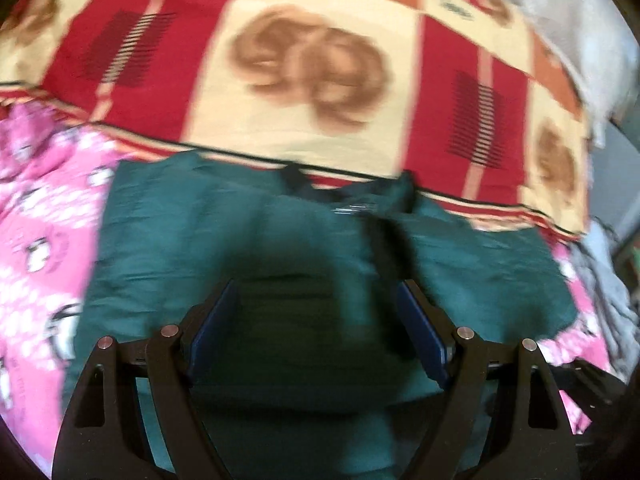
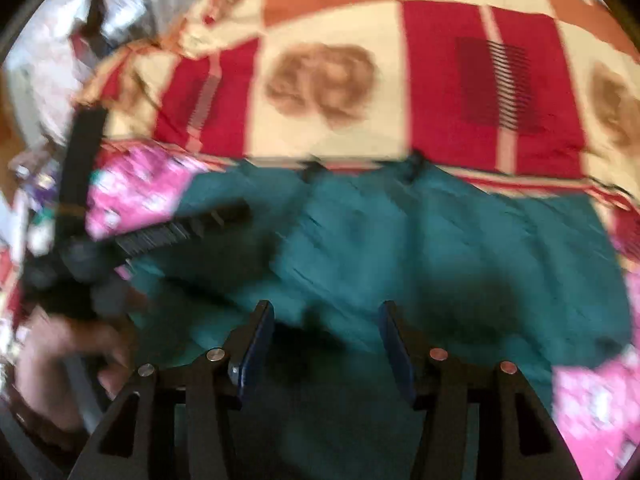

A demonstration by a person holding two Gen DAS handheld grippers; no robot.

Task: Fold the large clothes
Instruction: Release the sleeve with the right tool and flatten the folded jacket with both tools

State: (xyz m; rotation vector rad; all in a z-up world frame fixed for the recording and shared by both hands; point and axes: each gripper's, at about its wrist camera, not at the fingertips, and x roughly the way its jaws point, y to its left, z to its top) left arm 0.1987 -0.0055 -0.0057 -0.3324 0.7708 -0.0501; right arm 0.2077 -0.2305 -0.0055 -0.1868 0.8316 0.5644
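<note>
A dark green garment [image 1: 248, 240] lies spread flat on the bed, and it also shows in the right wrist view [image 2: 460, 248]. My left gripper [image 1: 320, 292] is open and empty, hovering just above the garment's near part. My right gripper [image 2: 326, 312] is open and empty above the same cloth. In the right wrist view the left gripper's body [image 2: 80, 216] and the hand holding it [image 2: 60, 360] show at the left edge. Both views are motion-blurred.
A red, cream and orange patterned blanket [image 1: 312, 80] covers the bed behind the garment. A pink printed sheet [image 1: 44, 240] lies under and beside it. Grey-white cloth [image 1: 580, 40] sits at the far right.
</note>
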